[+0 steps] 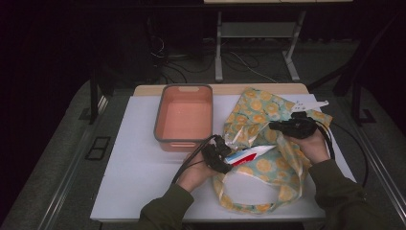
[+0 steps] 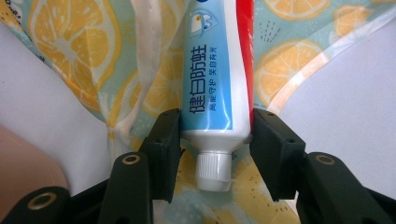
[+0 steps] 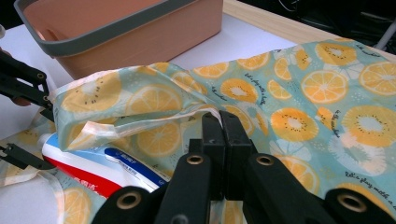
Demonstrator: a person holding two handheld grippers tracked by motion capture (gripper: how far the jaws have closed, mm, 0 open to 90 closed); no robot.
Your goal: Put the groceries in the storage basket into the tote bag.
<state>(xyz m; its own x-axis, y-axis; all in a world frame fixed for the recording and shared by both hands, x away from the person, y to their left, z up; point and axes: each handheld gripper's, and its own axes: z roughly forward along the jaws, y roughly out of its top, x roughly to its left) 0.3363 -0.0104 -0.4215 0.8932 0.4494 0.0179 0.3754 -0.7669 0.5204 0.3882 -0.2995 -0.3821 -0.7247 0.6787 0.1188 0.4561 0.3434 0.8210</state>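
Observation:
A toothpaste tube point(image 2: 217, 79), white with blue and red print, is clamped near its capped end by my left gripper point(image 2: 215, 126), cap toward the camera. In the high view the left gripper point(image 1: 218, 154) holds the tube point(image 1: 250, 154) level, its far end pointing into the mouth of a pale green fruit-print bag point(image 1: 261, 117) lying on the white table. My right gripper point(image 1: 289, 126) is shut on the bag's fabric at its rim. In the right gripper view its jaws point(image 3: 223, 122) pinch the cloth and lift it, and the tube point(image 3: 93, 164) lies under the raised flap.
A pink bin with a grey rim point(image 1: 184, 87) stands empty to the left of the bag, close to the left gripper. A white tag point(image 1: 310, 104) lies at the bag's far right corner. The bag's handle loop point(image 1: 249, 207) reaches toward the table's near edge.

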